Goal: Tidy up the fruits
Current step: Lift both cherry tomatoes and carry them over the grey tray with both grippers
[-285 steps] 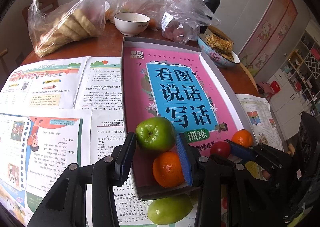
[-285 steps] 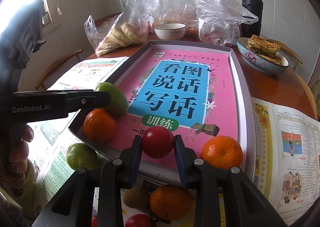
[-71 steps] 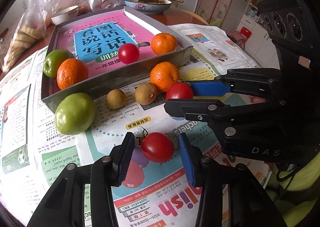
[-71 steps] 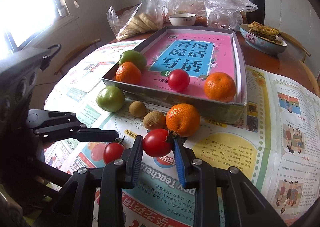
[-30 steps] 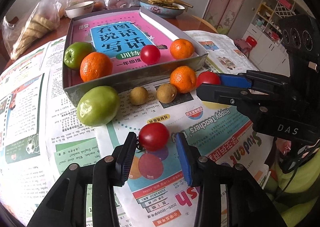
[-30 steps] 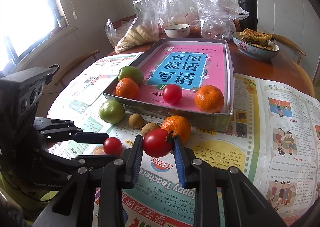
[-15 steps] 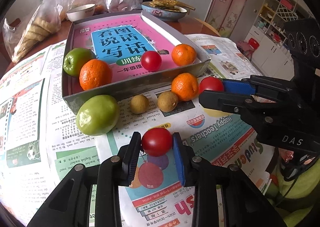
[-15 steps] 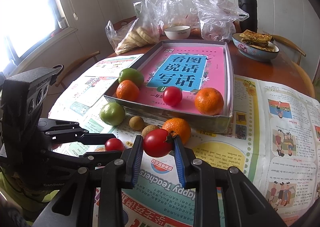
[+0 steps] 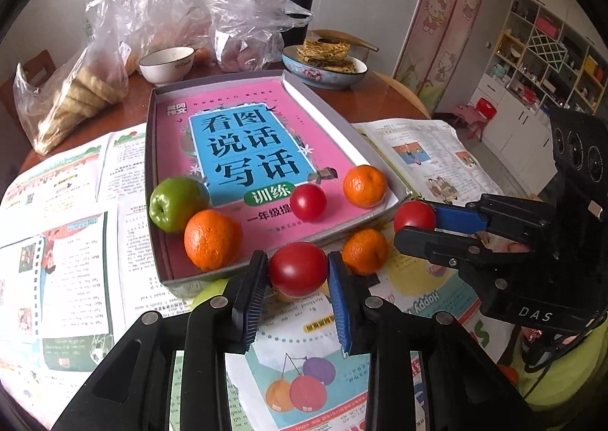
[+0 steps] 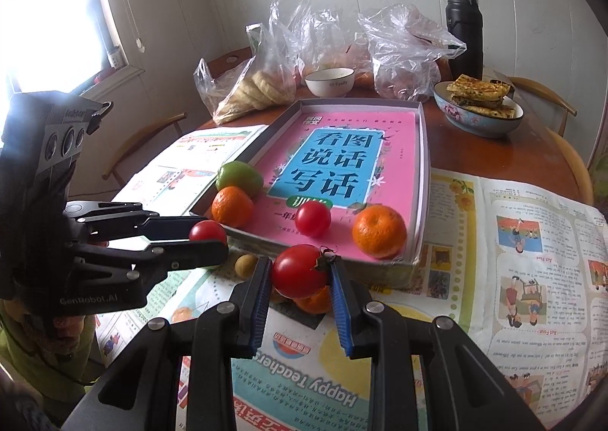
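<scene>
Carrying two tomatoes toward the tray point(image 9: 380, 150): left gripper point(image 9: 298, 271) and right gripper point(image 10: 300, 275) each clamped on one; next, set them down past the near rim.

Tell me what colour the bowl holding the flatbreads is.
Light blue with pink flowers, clearest in the right wrist view.

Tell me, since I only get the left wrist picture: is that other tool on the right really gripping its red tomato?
Observer: Yes. In the right wrist view the right gripper has its fingers pressed on both sides of the stemmed tomato.
Operator: Does my left gripper, holding the left tomato, hide anything?
Observer: A small brown fruit lies on the newspaper, in front of the box.
Operator: What is far off to the left?
Observer: A bright window.
</scene>
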`<state>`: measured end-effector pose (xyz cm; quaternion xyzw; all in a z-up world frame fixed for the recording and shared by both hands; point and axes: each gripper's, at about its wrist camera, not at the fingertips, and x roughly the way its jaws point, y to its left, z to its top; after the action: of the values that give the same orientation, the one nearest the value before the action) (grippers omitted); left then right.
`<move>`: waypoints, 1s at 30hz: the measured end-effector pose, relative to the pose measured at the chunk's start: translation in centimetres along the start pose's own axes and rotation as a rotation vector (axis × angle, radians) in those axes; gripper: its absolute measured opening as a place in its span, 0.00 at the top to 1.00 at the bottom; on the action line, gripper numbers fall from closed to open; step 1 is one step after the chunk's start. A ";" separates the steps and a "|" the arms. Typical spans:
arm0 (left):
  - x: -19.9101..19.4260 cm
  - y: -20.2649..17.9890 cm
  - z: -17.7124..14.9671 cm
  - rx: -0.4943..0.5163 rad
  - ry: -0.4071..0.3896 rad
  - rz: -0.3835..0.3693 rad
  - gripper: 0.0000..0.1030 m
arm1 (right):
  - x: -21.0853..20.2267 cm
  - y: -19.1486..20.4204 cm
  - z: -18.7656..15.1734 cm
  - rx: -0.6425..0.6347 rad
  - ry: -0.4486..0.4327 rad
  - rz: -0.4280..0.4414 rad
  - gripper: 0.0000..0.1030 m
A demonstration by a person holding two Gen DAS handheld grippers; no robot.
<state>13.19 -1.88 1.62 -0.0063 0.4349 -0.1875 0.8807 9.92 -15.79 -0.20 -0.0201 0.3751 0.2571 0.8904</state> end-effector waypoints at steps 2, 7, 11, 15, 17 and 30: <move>0.2 0.1 0.7 0.001 -0.007 0.003 0.68 | 0.0 -0.3 0.4 0.006 -0.007 -0.007 0.71; 1.0 0.6 2.4 -0.007 -0.007 0.014 0.68 | -0.1 -1.0 1.3 0.011 -0.023 -0.017 0.71; 1.7 0.9 3.6 -0.012 -0.008 0.032 0.68 | -0.2 -1.3 2.0 0.008 -0.037 -0.025 0.71; 2.8 1.3 4.4 -0.008 0.007 0.044 0.68 | -0.1 -1.7 2.7 0.013 -0.046 -0.032 0.71; 3.4 1.4 4.7 -0.004 0.021 0.057 0.68 | 0.0 -2.0 3.0 0.015 -0.047 -0.034 0.71; 6.1 2.1 5.8 -0.003 0.065 0.067 0.68 | 1.2 -3.1 4.7 0.026 -0.047 -0.054 0.71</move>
<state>21.69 -2.83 0.22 0.0132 0.4636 -0.1575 0.8718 15.14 -16.87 1.90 -0.0127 0.3568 0.2285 0.9057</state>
